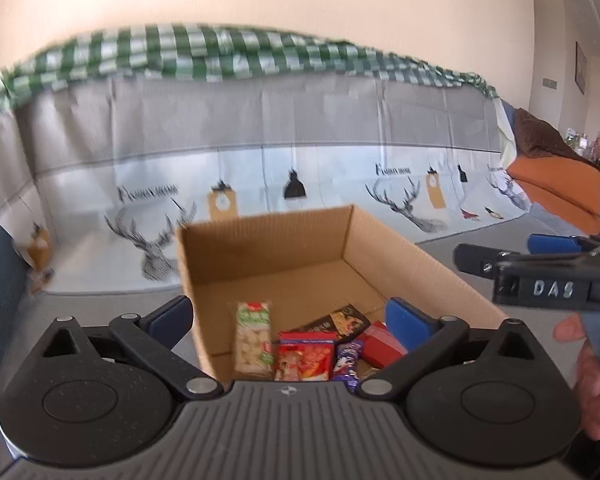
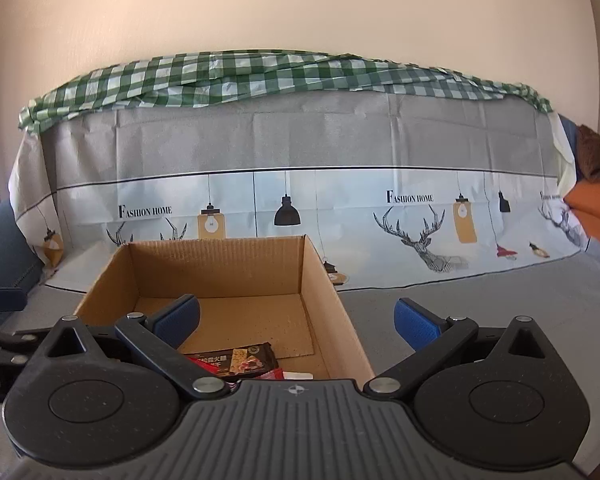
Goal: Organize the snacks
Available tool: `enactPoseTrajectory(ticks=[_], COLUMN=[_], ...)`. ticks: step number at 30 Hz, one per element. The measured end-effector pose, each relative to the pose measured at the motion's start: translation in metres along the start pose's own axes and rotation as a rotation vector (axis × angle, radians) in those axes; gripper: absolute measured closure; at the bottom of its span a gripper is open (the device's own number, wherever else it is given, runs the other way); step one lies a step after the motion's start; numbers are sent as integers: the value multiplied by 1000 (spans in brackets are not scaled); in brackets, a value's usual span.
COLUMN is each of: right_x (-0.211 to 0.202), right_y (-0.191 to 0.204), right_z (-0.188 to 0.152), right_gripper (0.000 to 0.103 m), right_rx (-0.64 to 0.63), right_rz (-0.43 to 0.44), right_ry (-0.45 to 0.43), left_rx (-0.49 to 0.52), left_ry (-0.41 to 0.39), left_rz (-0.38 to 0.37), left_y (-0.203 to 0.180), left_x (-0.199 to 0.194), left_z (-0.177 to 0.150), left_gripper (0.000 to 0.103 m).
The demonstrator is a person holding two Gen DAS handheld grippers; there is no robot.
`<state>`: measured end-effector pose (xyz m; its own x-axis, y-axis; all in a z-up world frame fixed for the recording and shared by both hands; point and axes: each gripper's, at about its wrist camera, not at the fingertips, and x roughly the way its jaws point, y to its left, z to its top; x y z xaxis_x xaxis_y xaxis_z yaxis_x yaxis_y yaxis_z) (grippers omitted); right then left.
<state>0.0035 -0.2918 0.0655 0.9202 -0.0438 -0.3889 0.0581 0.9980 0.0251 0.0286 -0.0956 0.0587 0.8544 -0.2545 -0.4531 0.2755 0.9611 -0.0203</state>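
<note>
An open cardboard box (image 1: 404, 256) sits on the grey sofa seat. It holds several snack packs: a green-and-white pack (image 1: 253, 336), a red pack (image 1: 306, 354), a purple pack (image 1: 348, 360), a dark pack (image 1: 346, 320) and a red box (image 1: 382, 344). My left gripper (image 1: 290, 320) is open and empty above the box's near end. My right gripper (image 2: 296, 322) is open and empty over the box (image 2: 324, 292), above the dark pack (image 2: 240, 362). The right gripper also shows at the right of the left wrist view (image 1: 540, 268).
The sofa back is draped with a printed deer-and-lamp cover (image 2: 300, 208) and a green checked cloth (image 2: 260, 76). An orange cushion (image 1: 560, 192) and brown blanket (image 1: 540, 136) lie at the right. Grey seat (image 2: 480, 300) lies right of the box.
</note>
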Motion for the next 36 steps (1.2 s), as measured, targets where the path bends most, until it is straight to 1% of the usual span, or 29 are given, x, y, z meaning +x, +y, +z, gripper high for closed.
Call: enactPoseTrajectory(ticks=[2, 7, 9, 13, 16, 17, 18, 19, 20, 21, 22, 23, 24, 27, 30, 33, 36], right_x=[-8, -34, -47, -68, -80, -81, -81, -79, -77, -74, -71, -69, -68, -67, -65, -63, -61], right_y=[-4, -14, -19, -27, -33, -36, -37, -38, -38, -37, -36, -34, -32, -25, -17, -11, -7], right_z=[0, -7, -17, -42, -51, -51, -52, -52, -52, -53, -53, -53, -53, -54, -53, -53, -53], right_gripper=[1, 1, 1, 1, 1, 1, 1, 1, 1, 1, 1, 1, 1, 1, 1, 1, 1], right_rx=[17, 31, 34, 41, 69, 83, 97, 104, 105, 104, 100, 94, 86, 62, 40, 18, -1], right_rz=[-2, 7, 20, 57, 87, 84, 79, 75, 73, 72, 70, 69, 68, 76, 91, 102, 111], right_ry=[9, 5, -3, 23, 14, 9, 10, 16, 27, 37, 43, 46, 47, 46, 47, 48, 51], left_rx=[-21, -101, -112, -178, -198, -194, -194, -212, -232, -230, -204, -173, -164, -229, -227, -229, -236], left_ry=[0, 44, 56, 99, 97, 105, 148, 206, 225, 202, 176, 173, 192, 228, 242, 224, 223], left_rz=[30, 70, 103, 102, 132, 146, 160, 164, 141, 121, 126, 149, 164, 140, 150, 151, 148], left_y=[-1, -2, -5, -8, -15, -18, -20, -20, -18, -17, -17, -18, -17, -8, -8, -7, -7], left_x=[-11, -35, -42, -55, -62, -62, -58, -51, -47, -48, -49, -48, -45, -40, -37, -40, -40], left_z=[-5, -19, -24, -34, -54, -64, -69, -68, -65, -64, -61, -60, -60, -62, -60, -57, -56], left_gripper=[1, 1, 1, 1, 1, 1, 1, 1, 1, 1, 1, 1, 1, 1, 1, 1, 1])
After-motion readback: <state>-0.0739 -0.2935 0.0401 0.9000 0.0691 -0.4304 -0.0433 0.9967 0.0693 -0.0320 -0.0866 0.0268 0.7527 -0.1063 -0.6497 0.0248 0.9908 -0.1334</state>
